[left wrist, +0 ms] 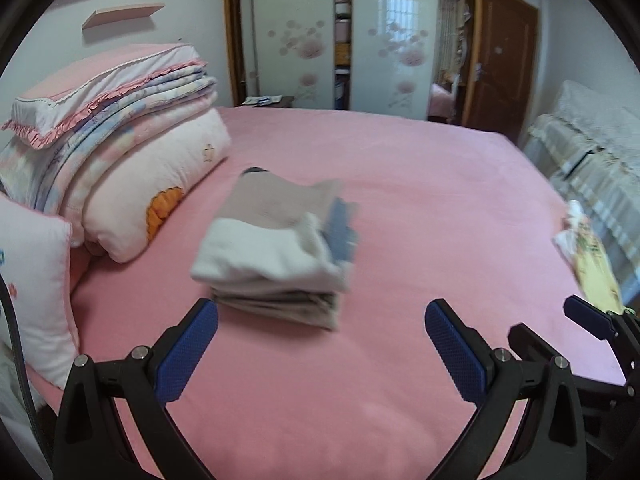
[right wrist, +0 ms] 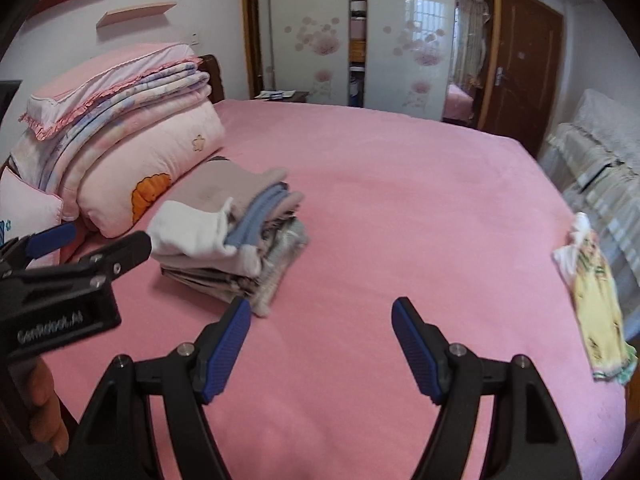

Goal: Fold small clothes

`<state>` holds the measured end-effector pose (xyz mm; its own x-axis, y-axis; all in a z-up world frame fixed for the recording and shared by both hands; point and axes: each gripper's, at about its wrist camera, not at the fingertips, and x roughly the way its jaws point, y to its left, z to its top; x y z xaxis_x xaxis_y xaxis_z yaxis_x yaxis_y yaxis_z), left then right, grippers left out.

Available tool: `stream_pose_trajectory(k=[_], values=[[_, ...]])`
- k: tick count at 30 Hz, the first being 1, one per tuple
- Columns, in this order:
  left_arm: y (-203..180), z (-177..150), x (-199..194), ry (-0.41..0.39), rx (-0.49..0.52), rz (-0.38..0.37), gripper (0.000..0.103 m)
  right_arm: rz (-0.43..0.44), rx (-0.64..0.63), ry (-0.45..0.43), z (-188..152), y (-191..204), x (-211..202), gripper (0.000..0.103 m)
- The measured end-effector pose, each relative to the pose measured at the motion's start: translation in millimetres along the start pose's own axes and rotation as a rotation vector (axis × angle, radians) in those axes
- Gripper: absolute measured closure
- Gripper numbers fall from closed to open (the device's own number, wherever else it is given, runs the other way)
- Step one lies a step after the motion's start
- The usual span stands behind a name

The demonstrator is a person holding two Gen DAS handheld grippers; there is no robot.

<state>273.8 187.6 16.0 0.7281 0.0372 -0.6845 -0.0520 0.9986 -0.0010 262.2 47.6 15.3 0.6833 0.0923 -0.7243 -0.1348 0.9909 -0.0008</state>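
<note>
A stack of folded small clothes (left wrist: 280, 248), white and beige on top with blue edges, lies on the pink bed (left wrist: 400, 184); it also shows in the right wrist view (right wrist: 228, 236). My left gripper (left wrist: 322, 312) is open and empty, just short of the stack. My right gripper (right wrist: 322, 312) is open and empty, right of the stack. An unfolded yellow patterned garment (right wrist: 596, 308) lies at the bed's right edge, also visible in the left wrist view (left wrist: 592, 256). The right gripper shows at the lower right of the left wrist view (left wrist: 560, 320); the left gripper shows at the left of the right wrist view (right wrist: 92, 240).
Folded quilts and pillows (left wrist: 112, 148) are piled at the bed's left side. A wardrobe (left wrist: 340, 40) and a brown door (left wrist: 504, 64) stand behind the bed. Covered furniture (left wrist: 592, 148) stands on the right.
</note>
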Motion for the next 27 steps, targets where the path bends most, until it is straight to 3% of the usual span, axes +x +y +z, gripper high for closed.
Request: stream_pose_trajectory(k=[11, 15, 27], values=[[-89.4, -79.8, -85.6, -0.016, 0.042, -0.012, 0.000, -0.096, 0.203, 0.023, -82.3, -88.2, -79.8, 0.026], [-104.7, -105.3, -103.0, 0.017, 0.019, -0.065, 0.000, -0.143, 0.192, 0.016, -112.4, -99.4, -98.0, 0.026], [-122.7, -128.6, -139.2, -0.001, 0.028, -0.038, 0.000, -0.130, 0.191, 0.046, -161.6, -114.3, -123.4, 0.026]])
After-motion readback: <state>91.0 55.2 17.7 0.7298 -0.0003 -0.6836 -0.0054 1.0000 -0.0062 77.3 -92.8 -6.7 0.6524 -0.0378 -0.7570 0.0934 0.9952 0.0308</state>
